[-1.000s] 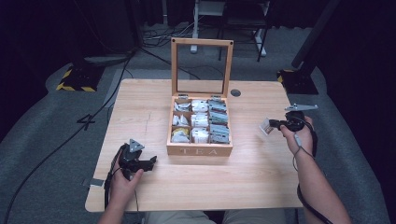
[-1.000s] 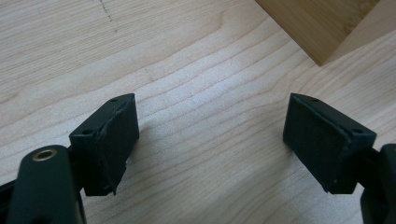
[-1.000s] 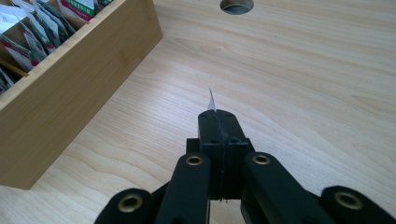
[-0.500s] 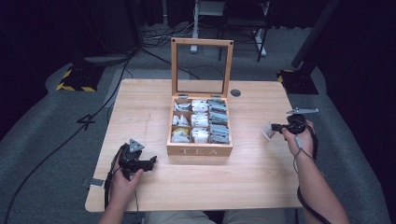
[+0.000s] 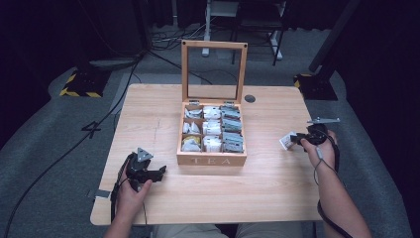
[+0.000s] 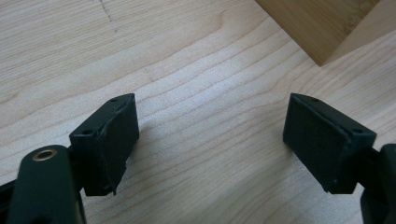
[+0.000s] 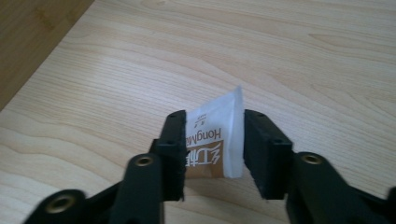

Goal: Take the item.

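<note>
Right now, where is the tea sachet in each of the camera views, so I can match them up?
High view: the tea sachet is at the right gripper tips, right of the tea box, low over the table.
Right gripper view: sachet between the jaws, which have just been opening.
Left gripper view: not in it.
Shared landmark: the tea box, its corner in the left gripper view.

An open wooden tea box [image 5: 212, 158] sits mid-table [image 5: 148, 109].
</note>
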